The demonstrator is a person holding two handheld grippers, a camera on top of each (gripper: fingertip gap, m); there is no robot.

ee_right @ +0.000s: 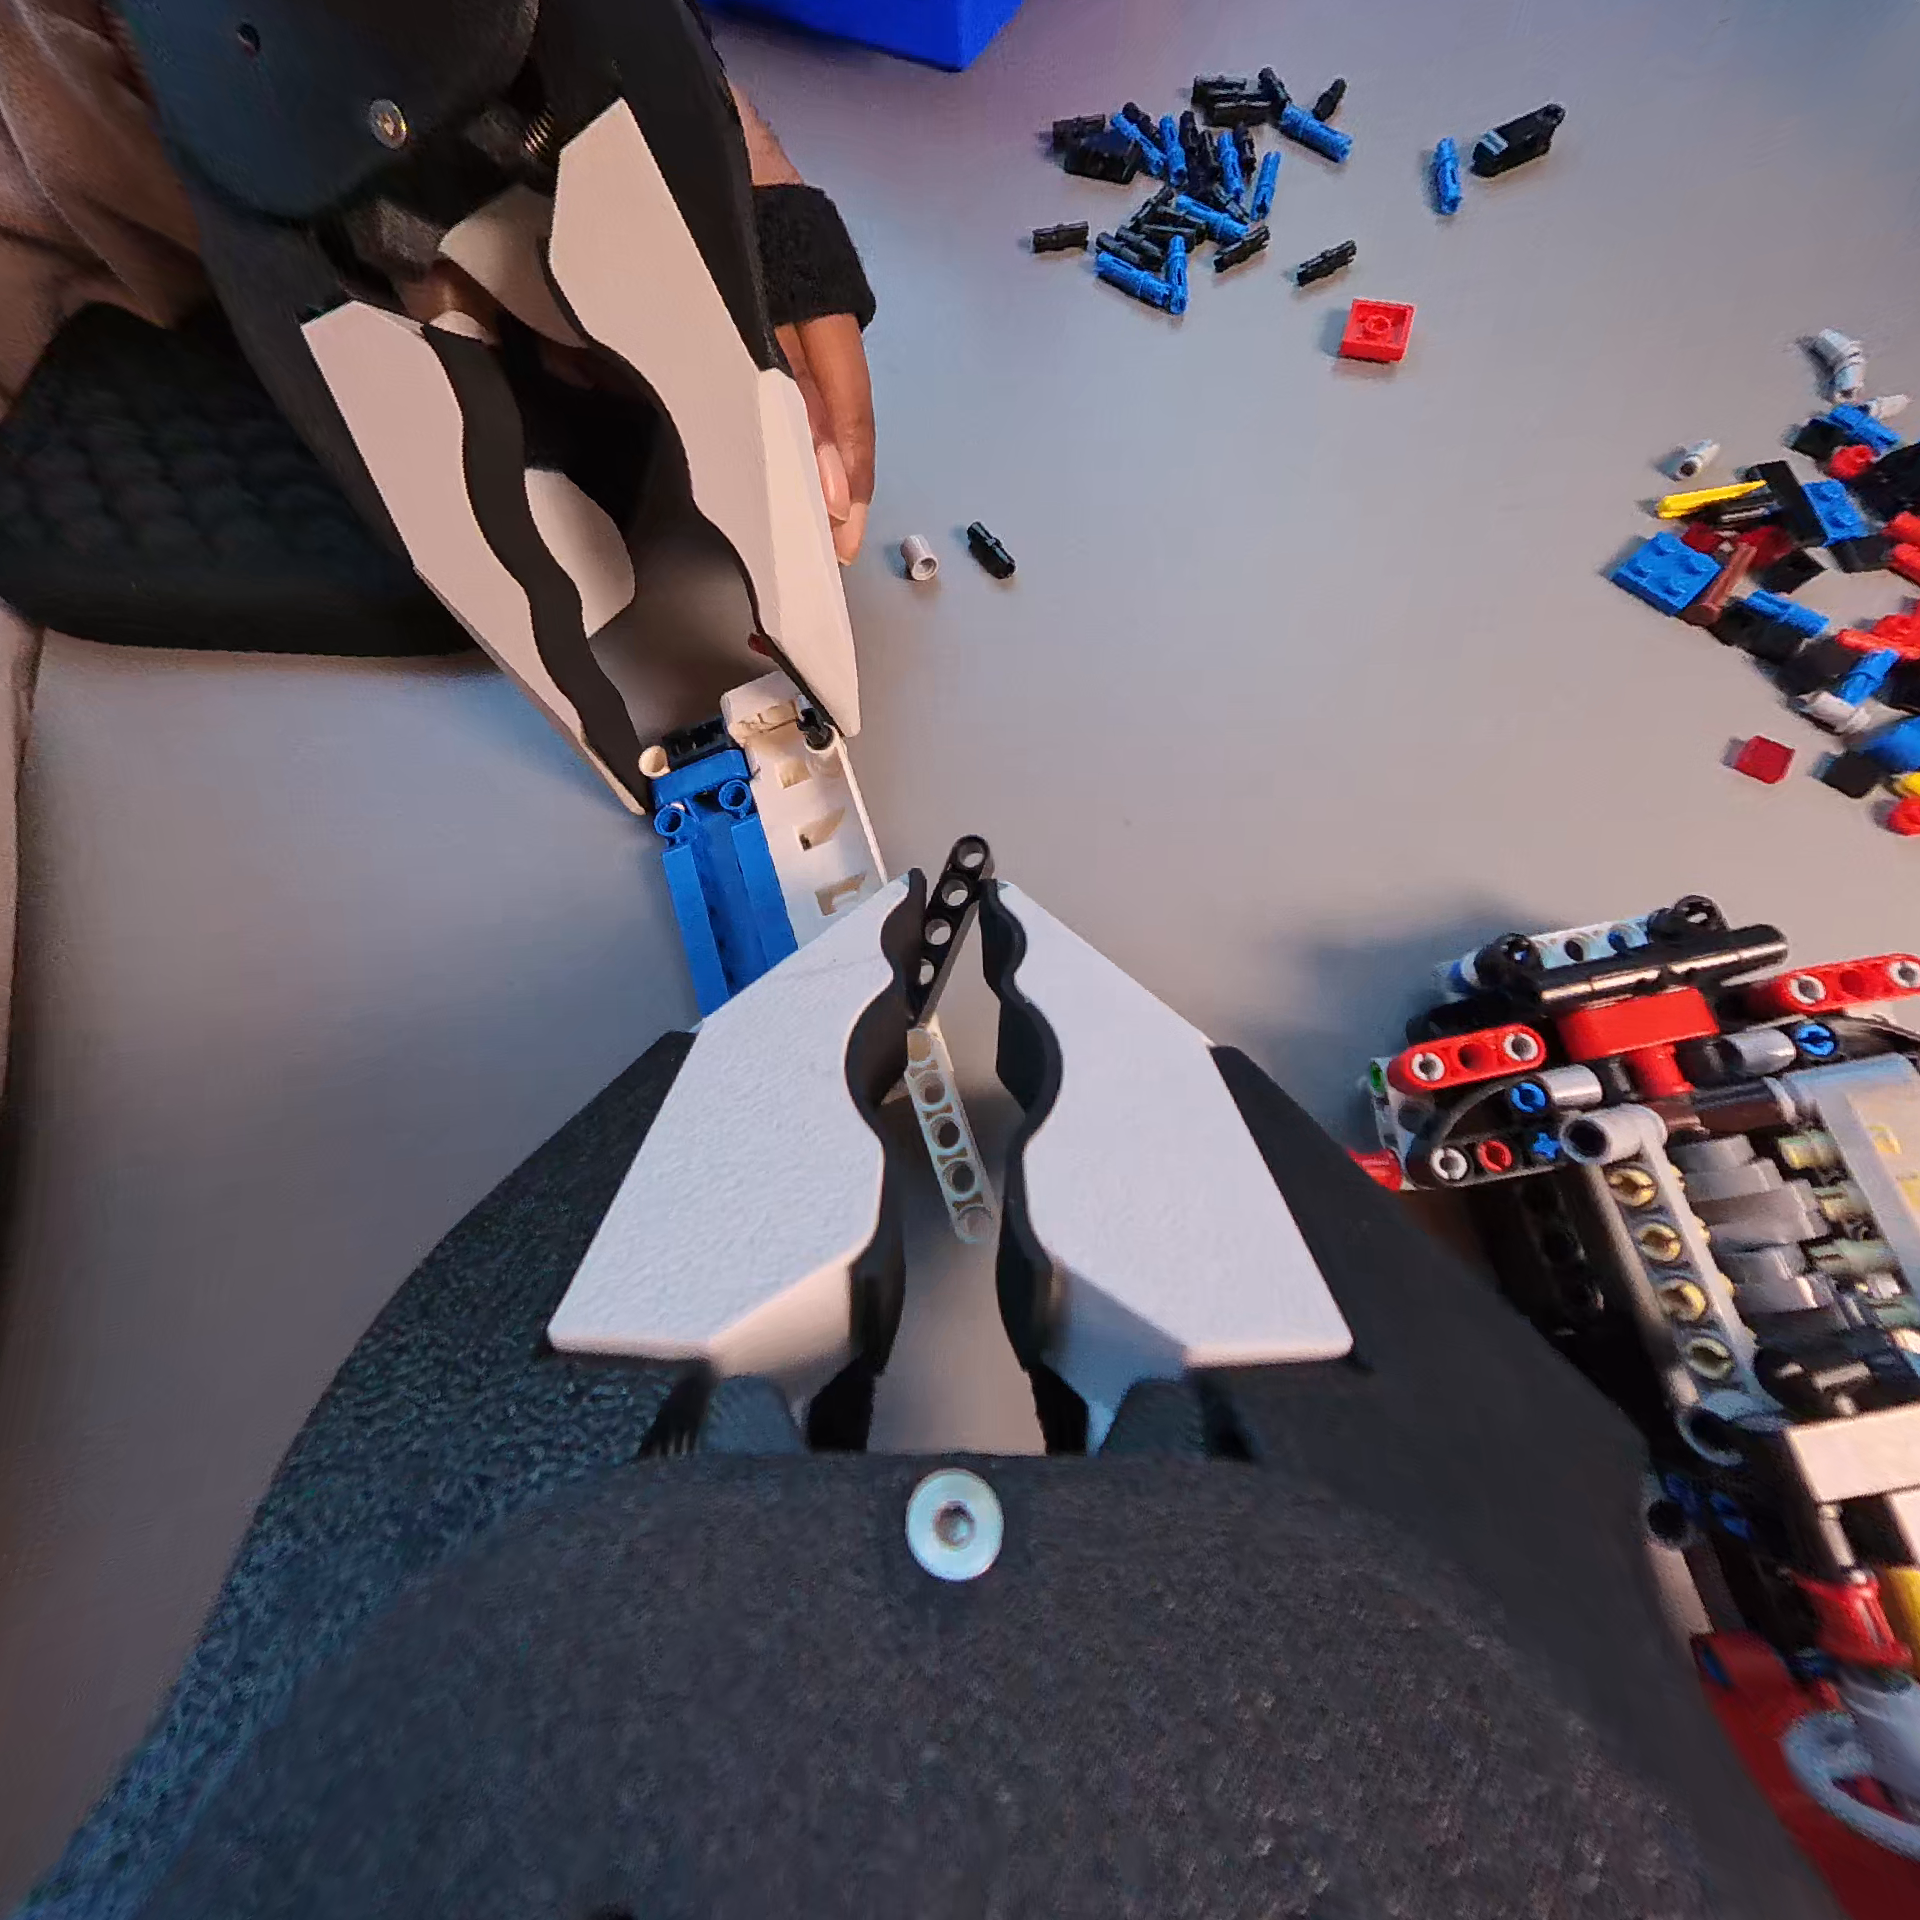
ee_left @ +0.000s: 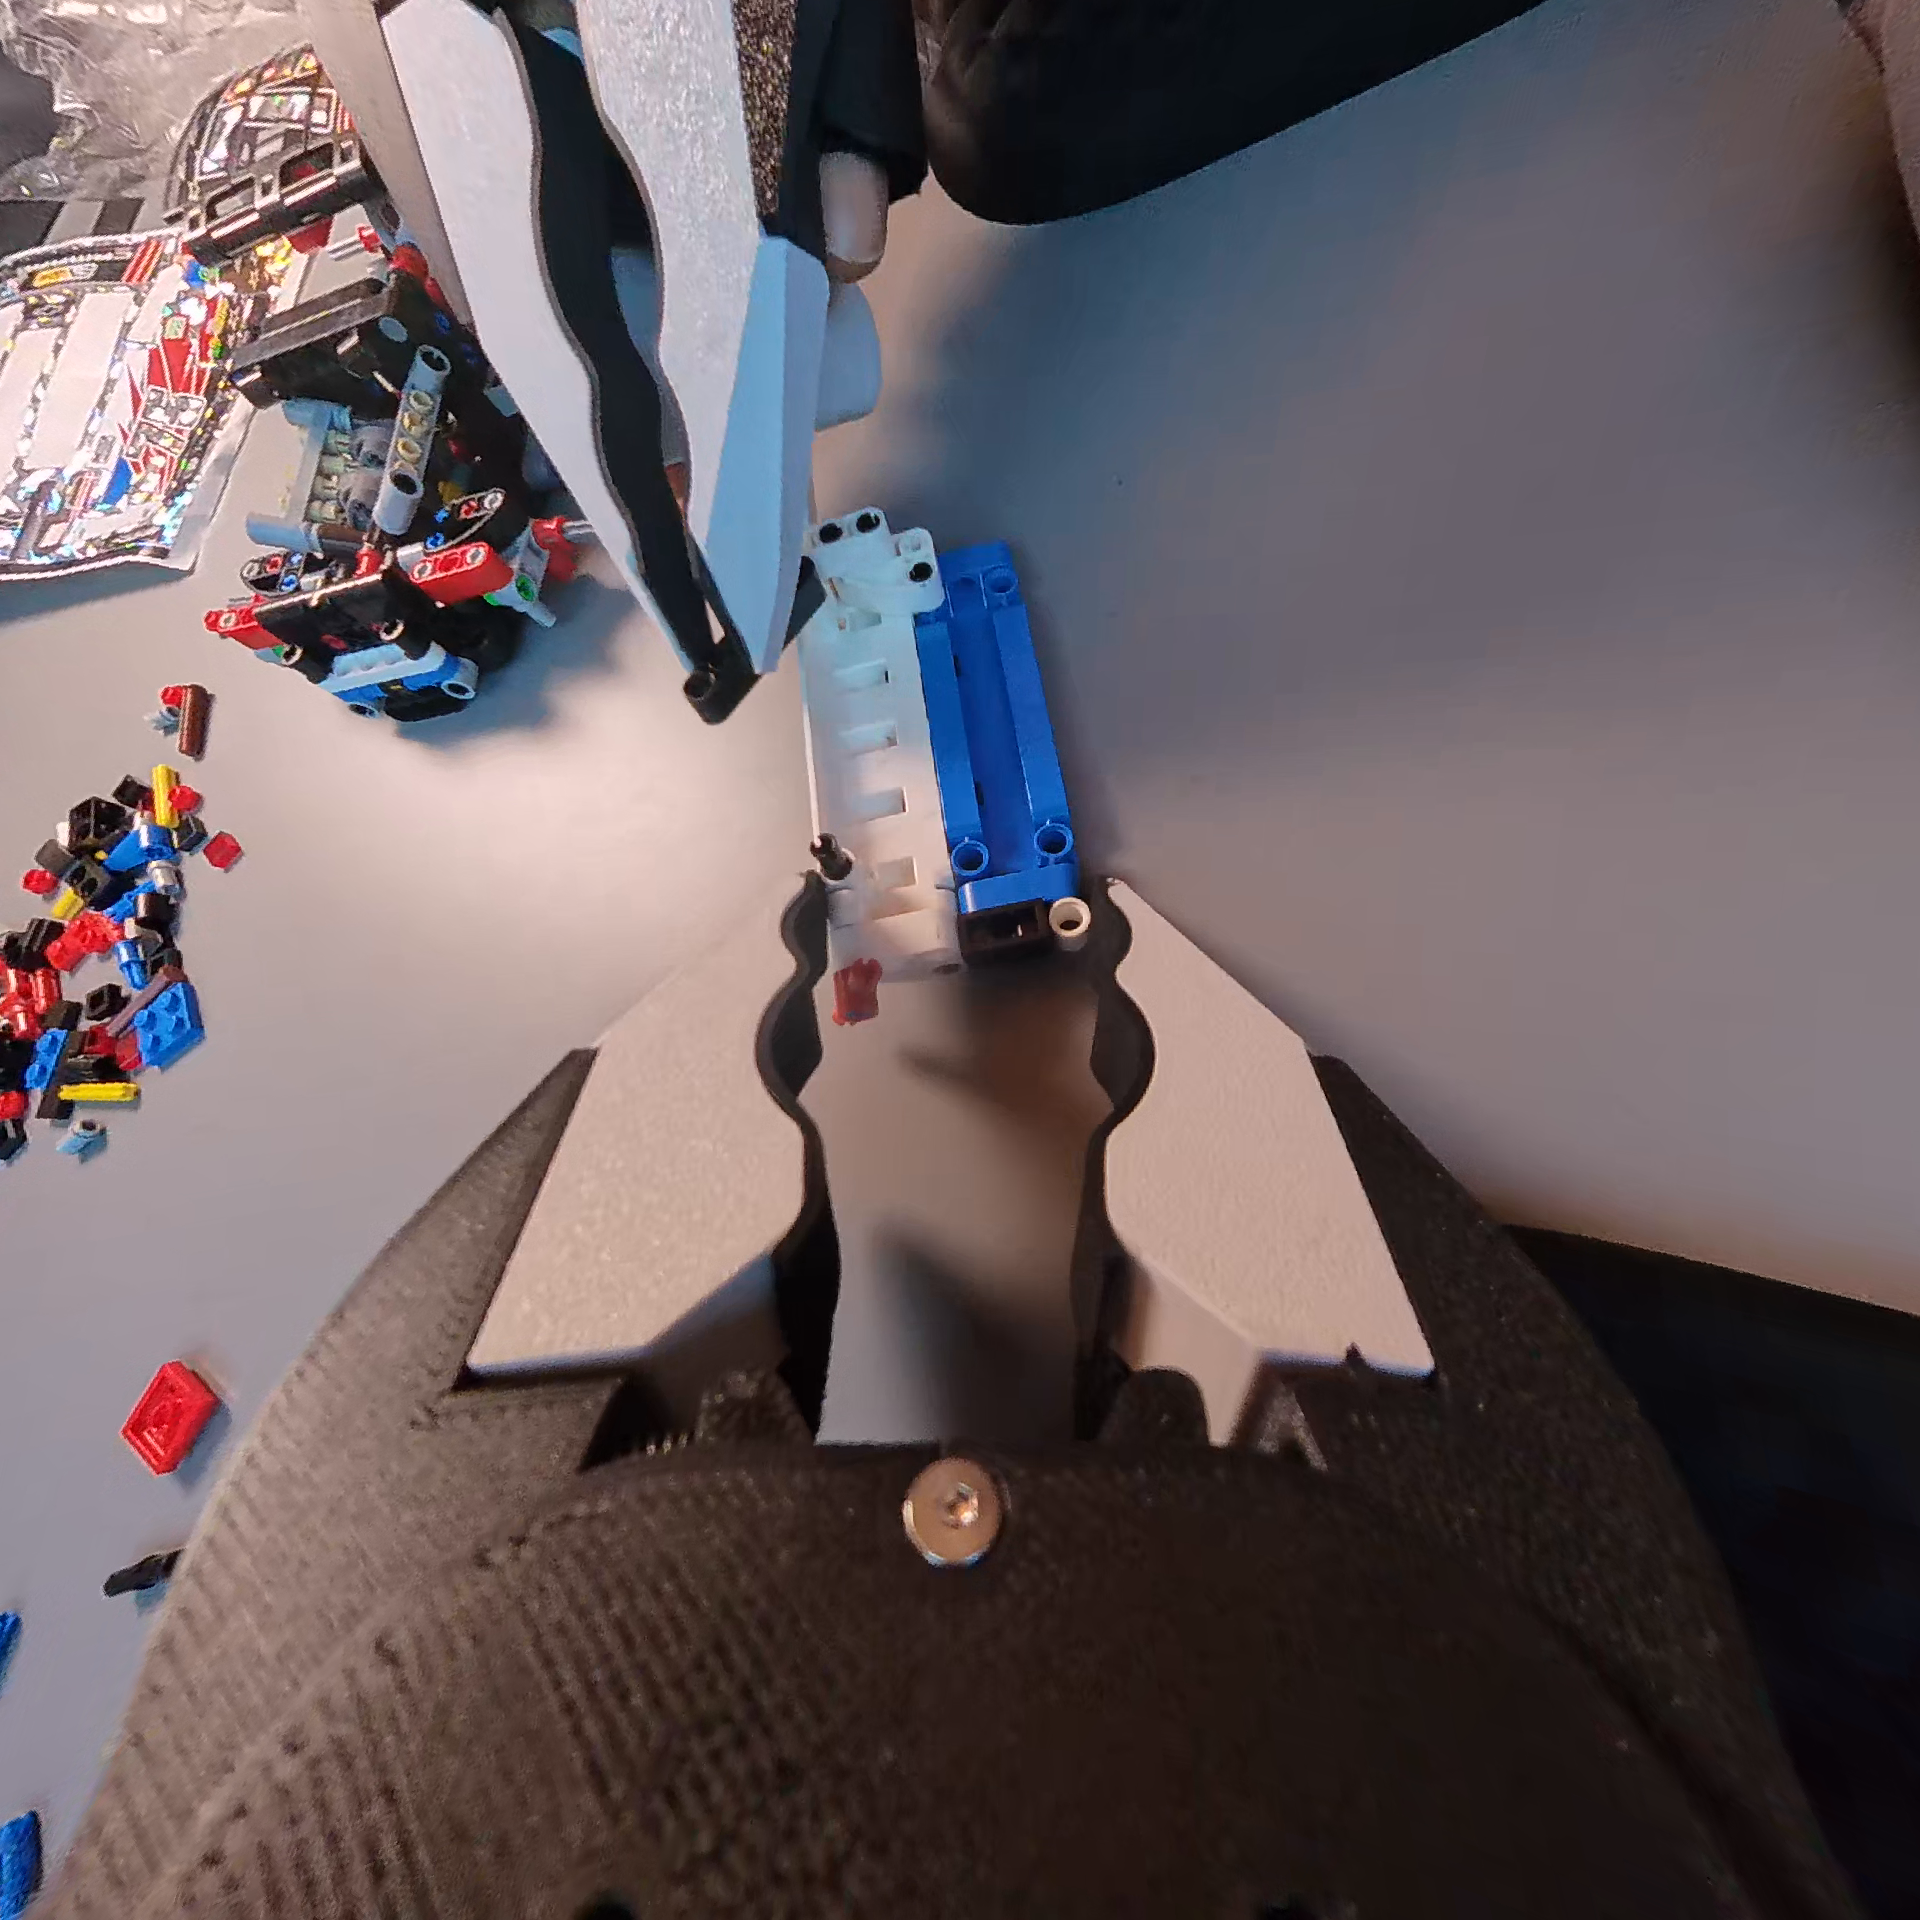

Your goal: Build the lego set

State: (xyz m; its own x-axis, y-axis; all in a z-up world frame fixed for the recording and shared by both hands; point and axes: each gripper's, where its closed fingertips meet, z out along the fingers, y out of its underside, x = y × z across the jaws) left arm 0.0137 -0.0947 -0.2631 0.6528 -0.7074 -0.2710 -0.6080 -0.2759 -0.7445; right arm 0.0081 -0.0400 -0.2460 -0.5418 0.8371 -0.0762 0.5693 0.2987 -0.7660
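Observation:
A white-and-blue Lego assembly [ee_left: 935, 748] lies on the grey table [ee_left: 1455, 623]. My left gripper [ee_left: 956, 902] has its jaws wide apart and closed across the assembly's near end, one fingertip on the white side and one on the blue side. The right wrist view shows the same grip [ee_right: 740, 756] on the assembly [ee_right: 727, 883]. My right gripper [ee_right: 951, 883] is shut on a thin black beam [ee_right: 948, 914] whose end sticks out past the tips. A white beam [ee_right: 948, 1143] shows between its fingers behind the black one. In the left wrist view the right gripper [ee_left: 743, 665] hovers at the assembly's far end.
A partly built car model [ee_right: 1662, 1143] stands to the right, also in the left wrist view [ee_left: 384, 520] beside a sticker sheet [ee_left: 104, 364]. Piles of loose pieces [ee_right: 1818, 582] [ee_left: 94, 966], blue and black pins [ee_right: 1184, 177], a red plate [ee_right: 1375, 329], a grey bush [ee_right: 920, 556] lie around. Some 6 cm of space lies between my two pairs of fingers.

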